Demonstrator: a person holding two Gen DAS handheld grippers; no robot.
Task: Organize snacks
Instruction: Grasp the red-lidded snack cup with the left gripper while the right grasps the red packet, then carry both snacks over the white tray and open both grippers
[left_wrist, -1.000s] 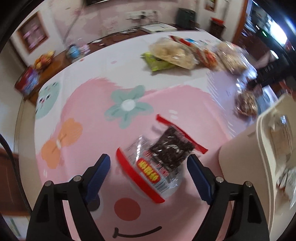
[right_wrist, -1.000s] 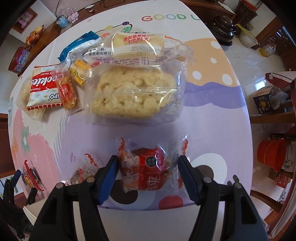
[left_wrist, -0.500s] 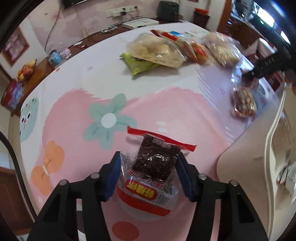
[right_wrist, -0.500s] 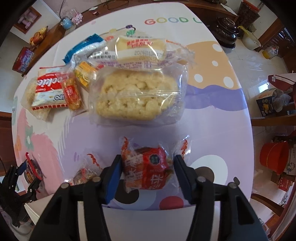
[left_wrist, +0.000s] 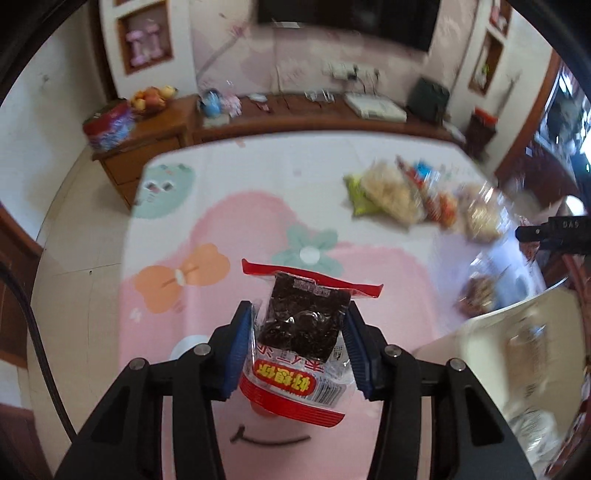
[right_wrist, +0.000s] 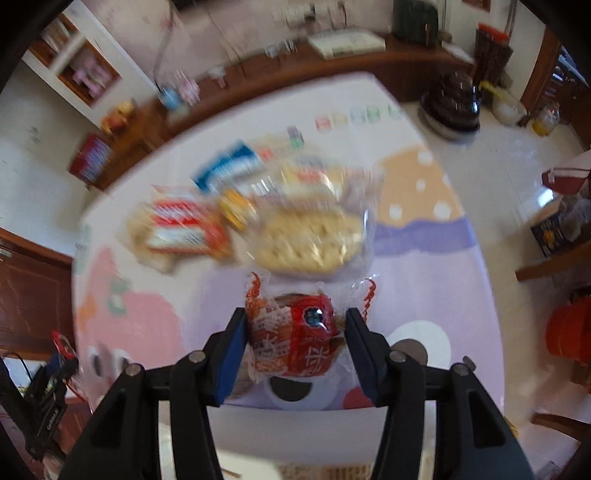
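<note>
dark snack bag (left_wrist: 301, 332): clear, red edges | round snack (right_wrist: 293, 341): red, white marks | tablecloth (left_wrist: 229, 221): pink, white, green flower

Motion-smeared snack pile (right_wrist: 258, 221), labels unreadable; white bin (left_wrist: 517, 354) blurred, perhaps holding packets.

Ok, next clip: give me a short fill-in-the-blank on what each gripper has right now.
1. The left gripper is shut on a clear packet whose contents are ____ in colour.
2. The right gripper is shut on a mostly ____ packet.
3. The pads on the fingers of both grippers are ____.
4. Beyond the right gripper's packet lies a clear bag of pale ____ pieces.

Missing words: dark; red; blue; yellow
</note>
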